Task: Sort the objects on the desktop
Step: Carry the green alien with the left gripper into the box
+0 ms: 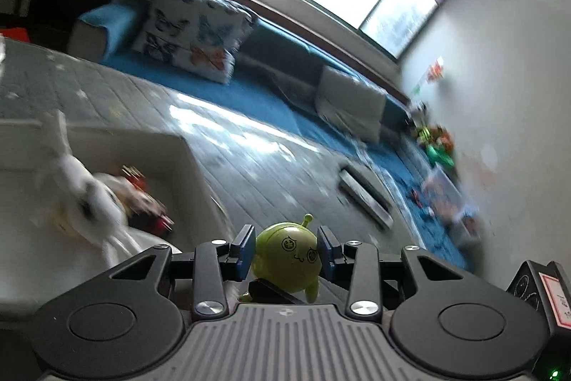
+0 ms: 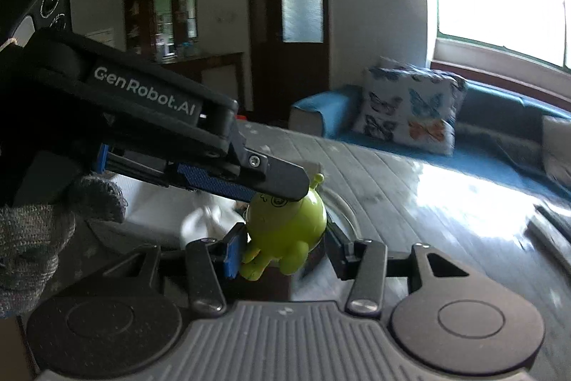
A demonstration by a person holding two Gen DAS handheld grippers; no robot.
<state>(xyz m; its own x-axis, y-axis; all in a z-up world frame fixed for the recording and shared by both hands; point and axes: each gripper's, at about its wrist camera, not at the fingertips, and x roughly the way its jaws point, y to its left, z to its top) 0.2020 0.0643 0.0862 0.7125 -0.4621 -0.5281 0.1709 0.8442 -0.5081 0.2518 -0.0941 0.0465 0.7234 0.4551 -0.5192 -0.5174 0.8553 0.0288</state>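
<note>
A small green alien toy (image 1: 287, 256) with a drawn face and antenna sits between the blue pads of my left gripper (image 1: 286, 252), which is shut on it. In the right wrist view the same toy (image 2: 285, 227) is also between the pads of my right gripper (image 2: 282, 247); the left pad touches it and the right pad sits close at its side. The left gripper (image 2: 246, 177) reaches in from the left and clamps the toy's head. Both hold it above the grey striped table (image 1: 228, 138).
A white bin (image 1: 171, 166) at the left holds a white plush toy (image 1: 89, 202) and red items (image 1: 150, 202). A flat grey remote-like object (image 1: 364, 195) lies on the table. A blue sofa (image 1: 271, 102) with a butterfly cushion (image 1: 192, 27) stands behind.
</note>
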